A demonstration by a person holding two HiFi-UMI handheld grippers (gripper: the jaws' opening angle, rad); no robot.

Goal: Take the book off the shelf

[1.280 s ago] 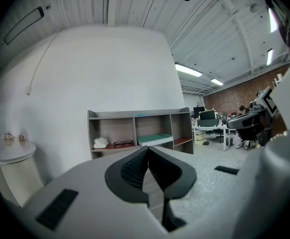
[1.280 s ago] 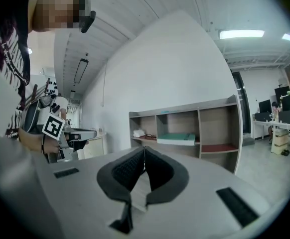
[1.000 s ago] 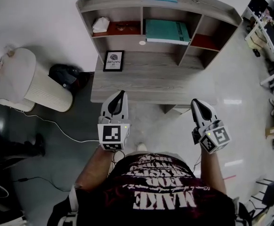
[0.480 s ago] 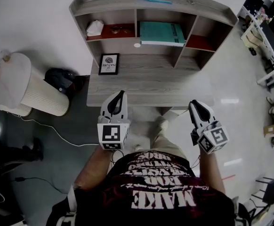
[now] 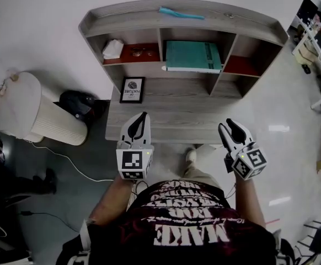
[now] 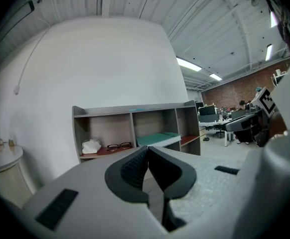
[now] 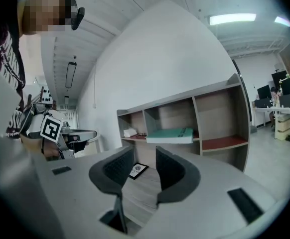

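A teal book [image 5: 192, 56] lies flat in the middle compartment of the wooden desk shelf [image 5: 182, 22]; it also shows in both gripper views [image 6: 157, 138] [image 7: 170, 133]. Both grippers hover short of the desk's front edge, well away from the book. My left gripper [image 5: 144, 115] [image 6: 147, 149] is shut with nothing in it. The jaws of my right gripper [image 5: 227, 123] [image 7: 145, 156] are opening, with a clear gap and nothing between them.
A framed picture [image 5: 132, 89] stands on the desk top [image 5: 177, 109]. A white cloth [image 5: 112, 48] and glasses [image 5: 138, 52] sit in the left compartment. A teal strip [image 5: 181, 12] lies on the shelf top. A white cylinder [image 5: 25, 109] and dark bag [image 5: 78, 101] stand left.
The right gripper's jaws have parted from shut. The person has shifted slightly towards the desk; both grippers keep about the same place in view.
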